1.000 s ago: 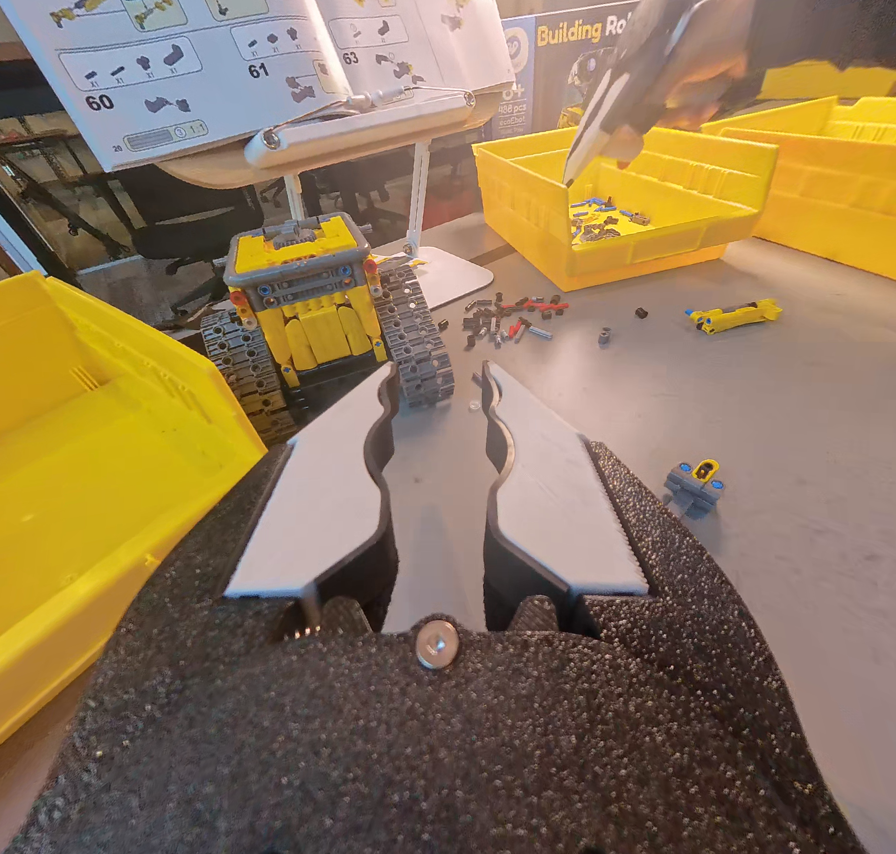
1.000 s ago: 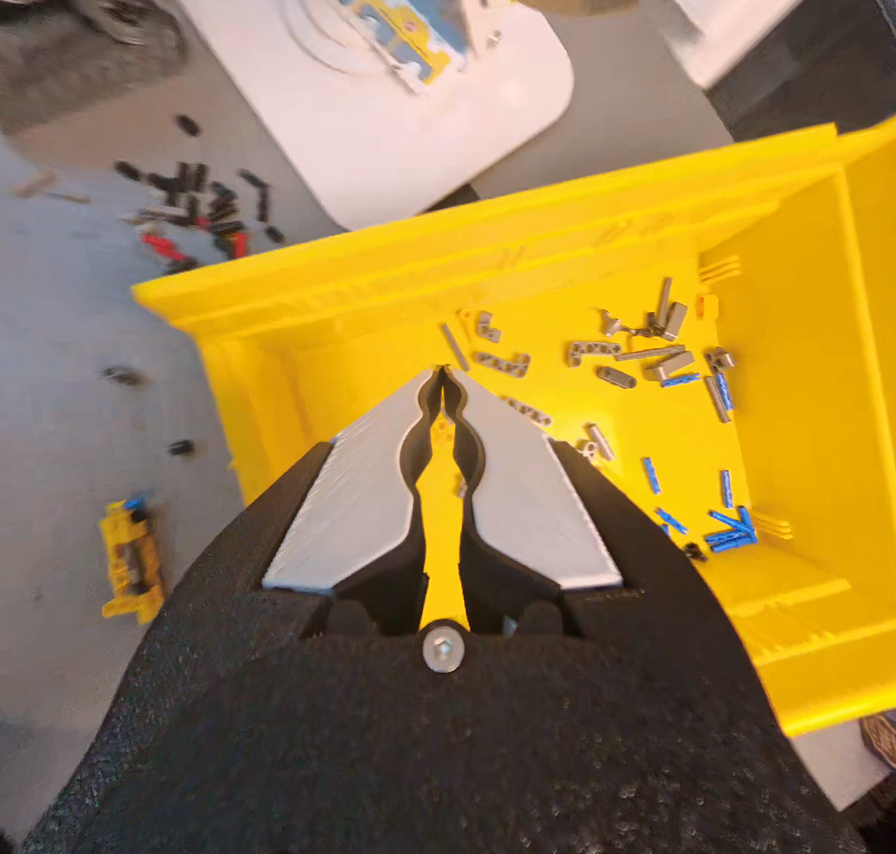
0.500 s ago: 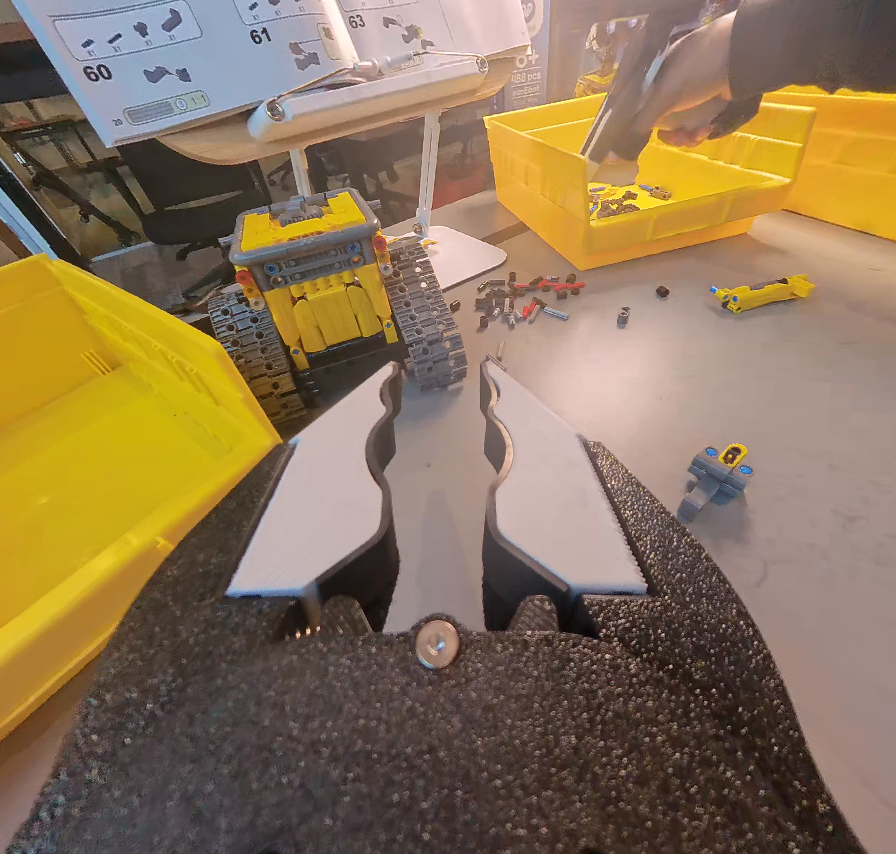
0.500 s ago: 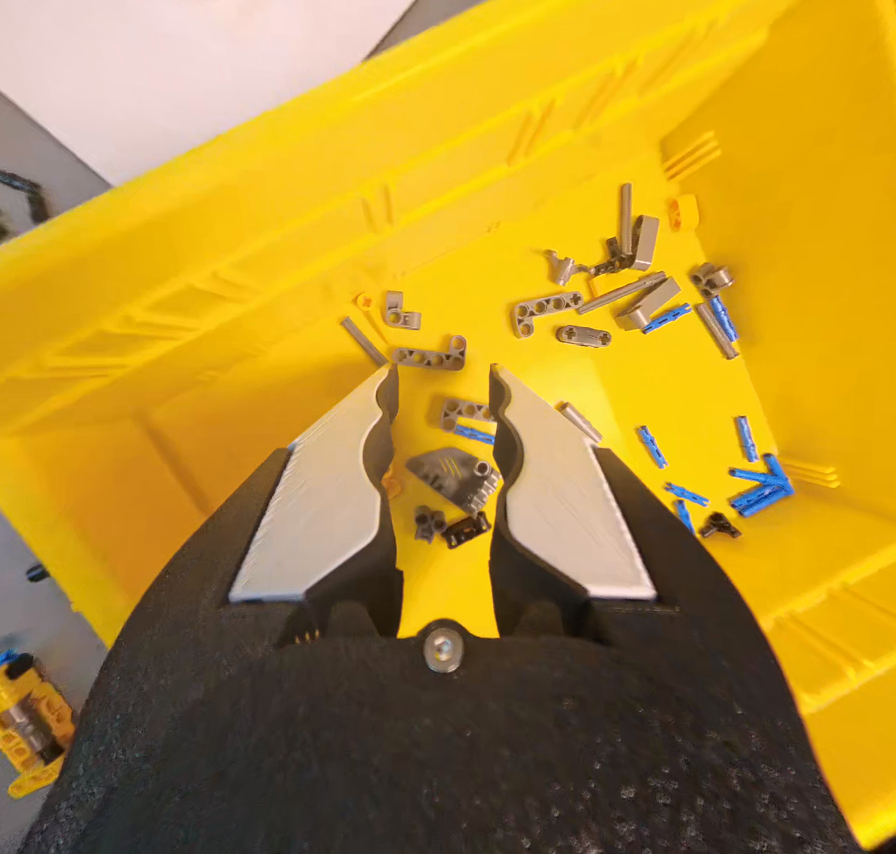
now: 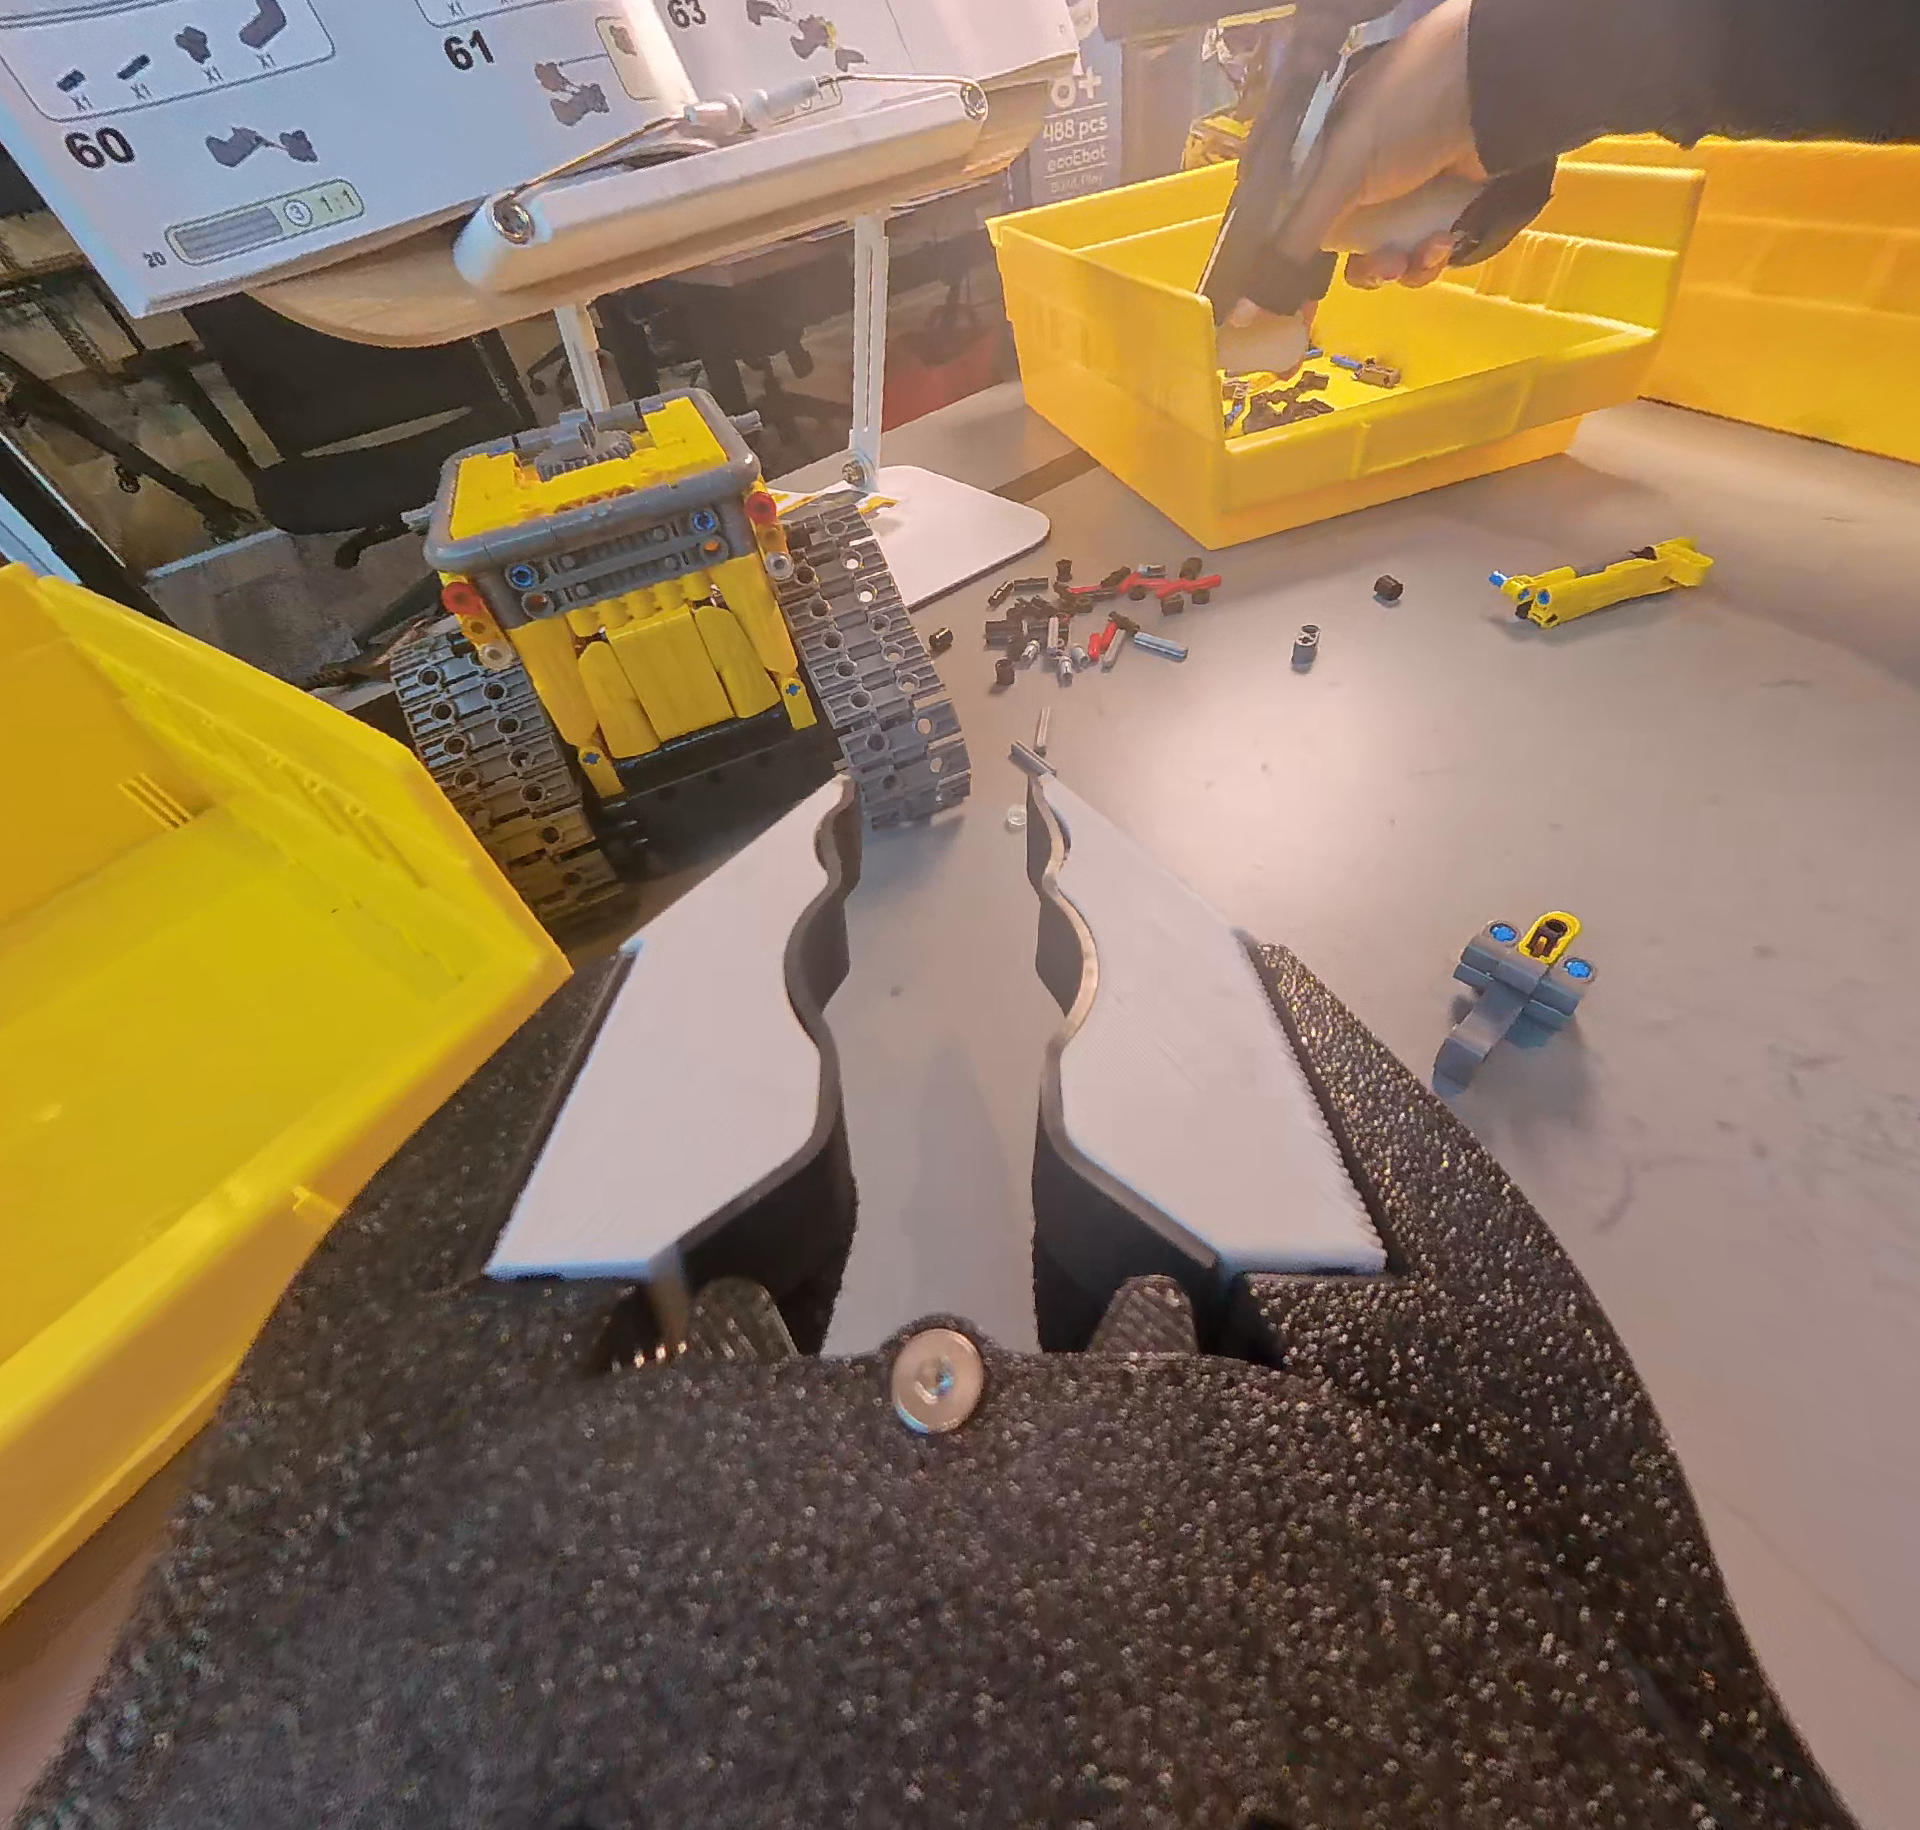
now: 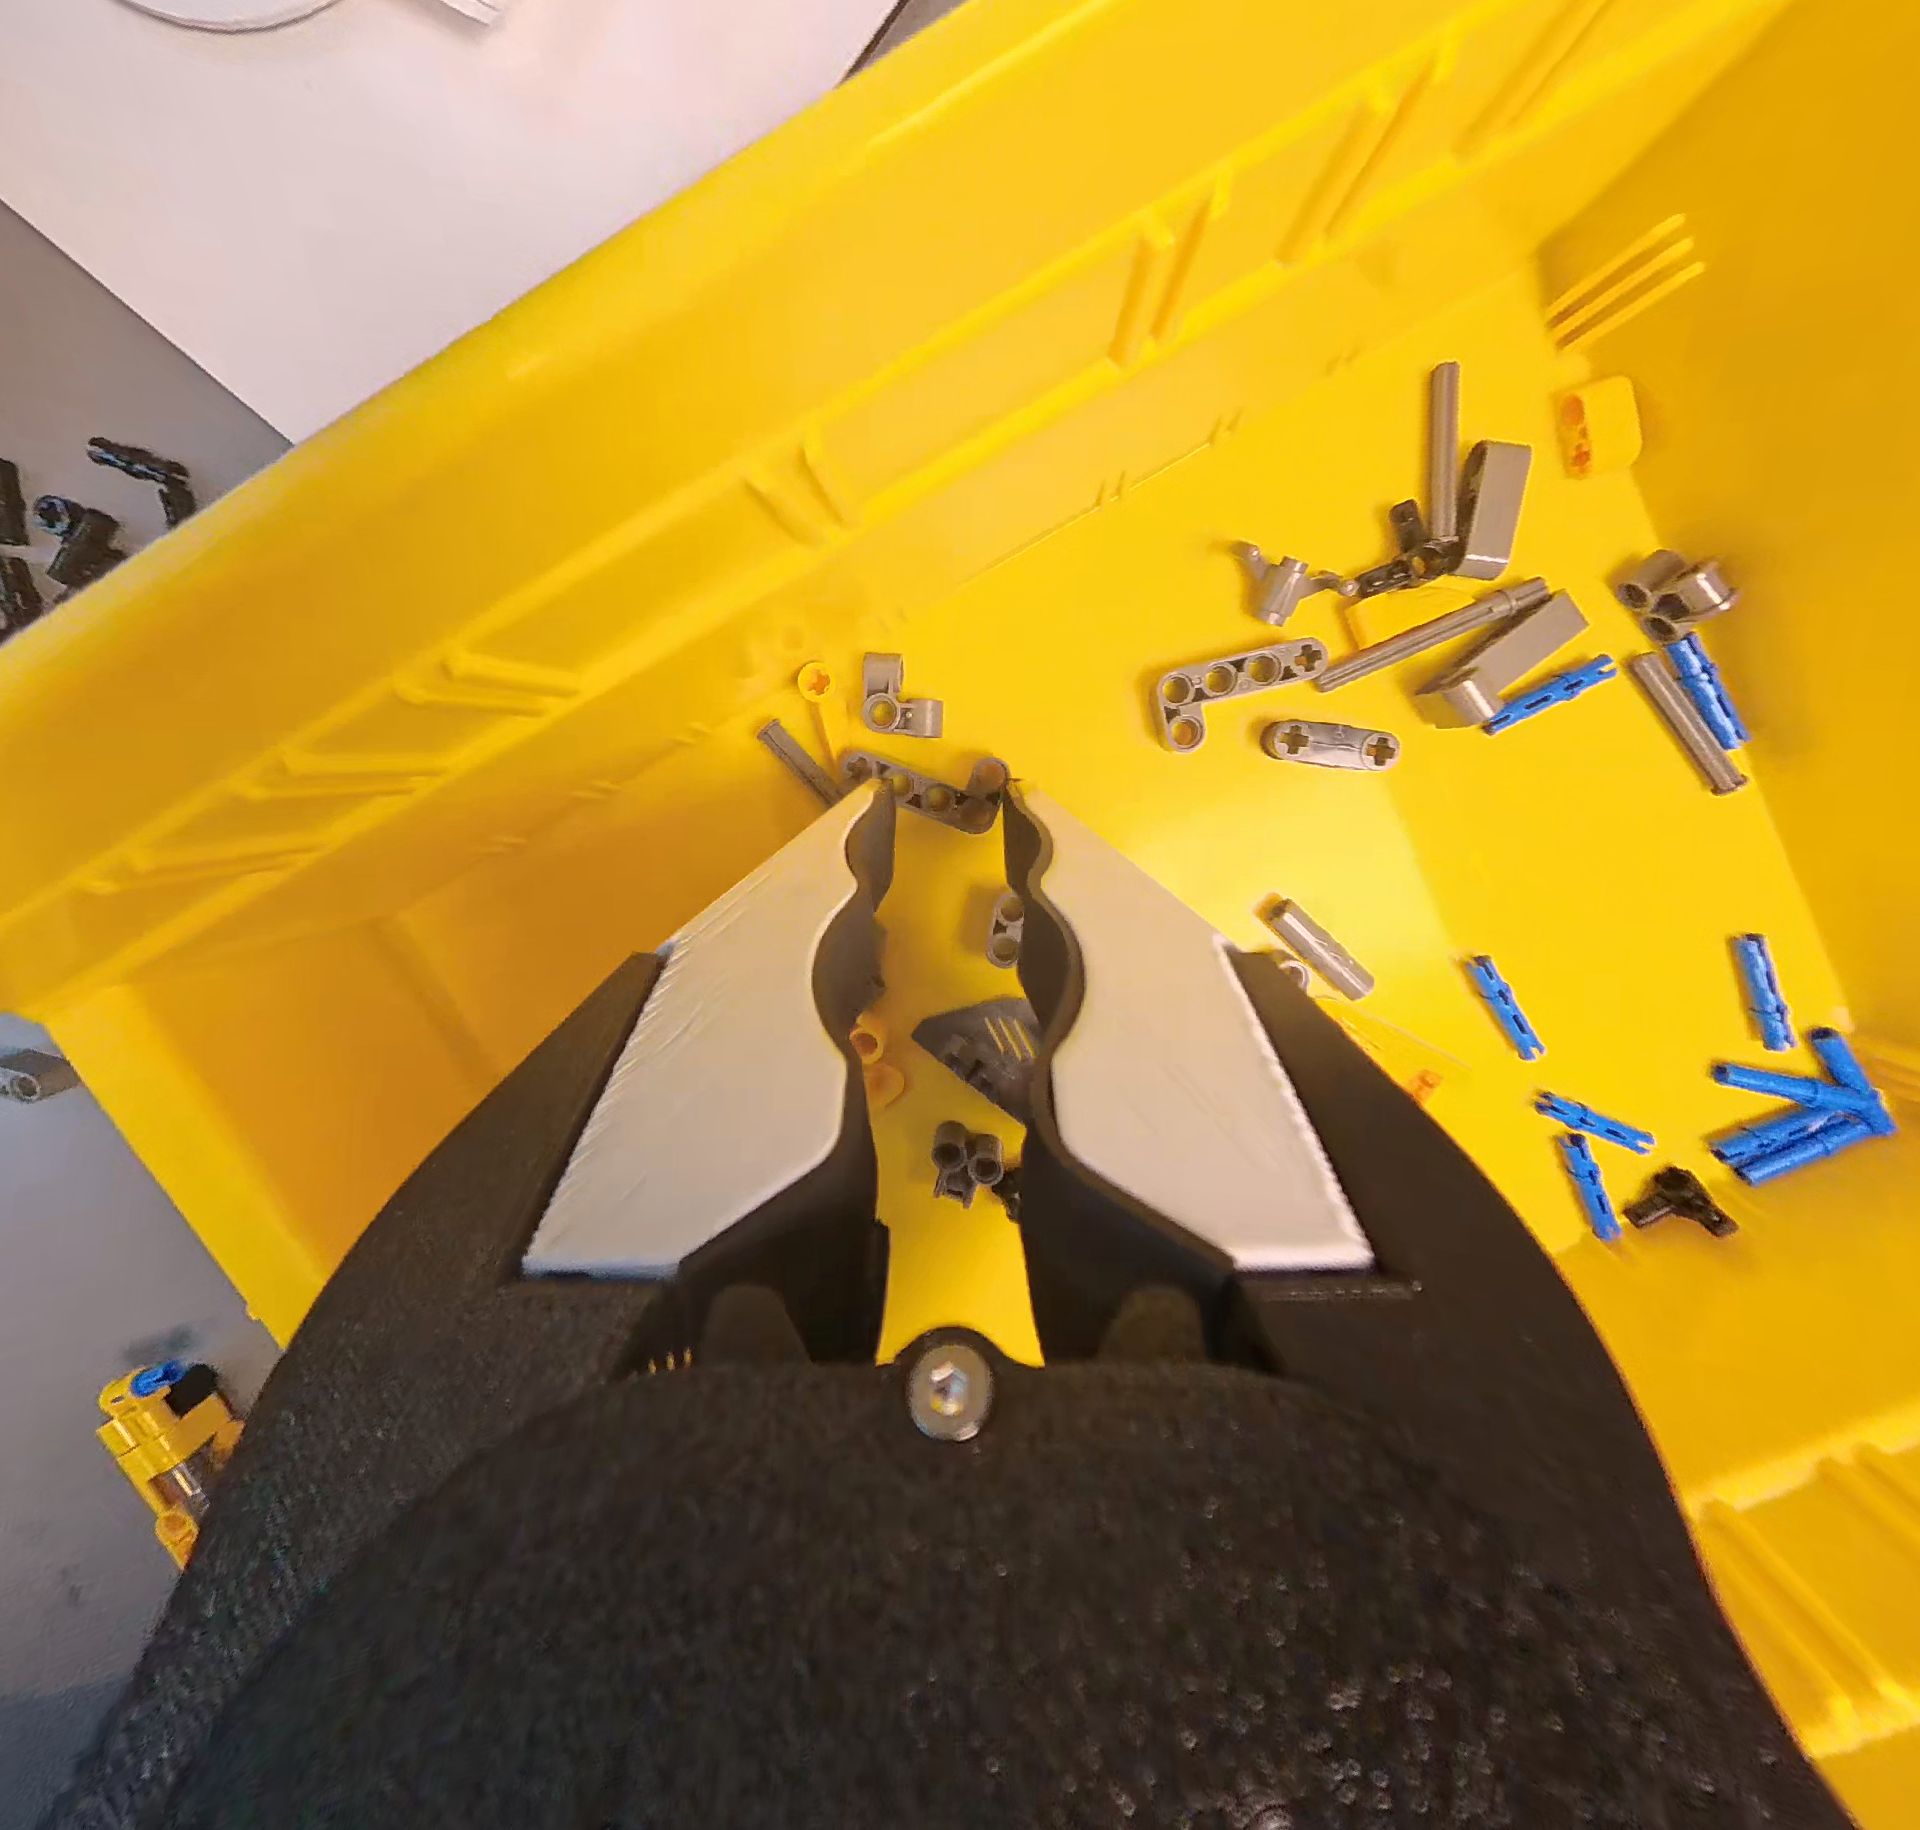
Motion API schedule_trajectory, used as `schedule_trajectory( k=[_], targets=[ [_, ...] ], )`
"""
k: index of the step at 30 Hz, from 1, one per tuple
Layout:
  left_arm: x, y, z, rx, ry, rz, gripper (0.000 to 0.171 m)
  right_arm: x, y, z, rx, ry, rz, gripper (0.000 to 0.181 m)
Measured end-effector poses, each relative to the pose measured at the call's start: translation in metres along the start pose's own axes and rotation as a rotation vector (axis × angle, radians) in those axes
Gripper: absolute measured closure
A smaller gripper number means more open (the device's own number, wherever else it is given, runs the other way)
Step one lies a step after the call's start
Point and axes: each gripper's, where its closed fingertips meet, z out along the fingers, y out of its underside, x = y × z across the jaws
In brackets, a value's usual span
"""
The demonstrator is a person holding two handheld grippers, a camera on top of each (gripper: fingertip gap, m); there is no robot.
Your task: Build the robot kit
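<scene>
**Right gripper down in parts bin; left idle by tracked model**

Left wrist view: left gripper (image 5: 943, 793) hovers over bare table (image 5: 1455, 845), fingers moderately apart, holding nothing. Tracked model (image 5: 665, 637) sits just beyond the left fingertip, close but apart. Empty bin (image 5: 208, 949) at left. Loose pins (image 5: 1091, 617) scattered farther off. At far right a hand (image 5: 1382, 191) dips the other gripper into the parts bin (image 5: 1143, 430).

Right wrist view: right gripper (image 6: 940, 793) is low inside the parts bin (image 6: 623, 533), fingers narrowed but not closed, gripping nothing. Tips reach a grey beam (image 6: 920, 788) by the wall; whether they touch it, cannot tell. Small grey connector (image 6: 1006, 923) and black piece (image 6: 966, 1157) lie between the fingers. Blue pins (image 6: 1797, 1115) at right.
</scene>
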Motion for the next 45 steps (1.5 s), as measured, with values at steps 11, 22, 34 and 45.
schedule_trajectory(
  k=[11, 22, 34, 45],
  targets=[
    [0.001, 0.002, 0.002, -0.008, 0.011, 0.008, 0.141, -0.001, -0.003, -0.011, 0.043, 0.016, -0.154, 0.161],
    [0.001, 0.004, 0.001, -0.015, 0.014, 0.011, 0.141, -0.001, 0.011, 0.0, -0.085, 0.027, -0.061, 0.17],
    [-0.004, 0.0, 0.001, 0.0, 0.016, -0.004, 0.141, -0.234, 0.054, -0.084, 0.076, -0.338, -0.644, 0.17],
    [-0.009, 0.002, -0.002, -0.01, -0.01, 0.0, 0.141, -0.282, 0.08, -0.067, 0.052, -0.296, -0.829, 0.152]
  ],
)
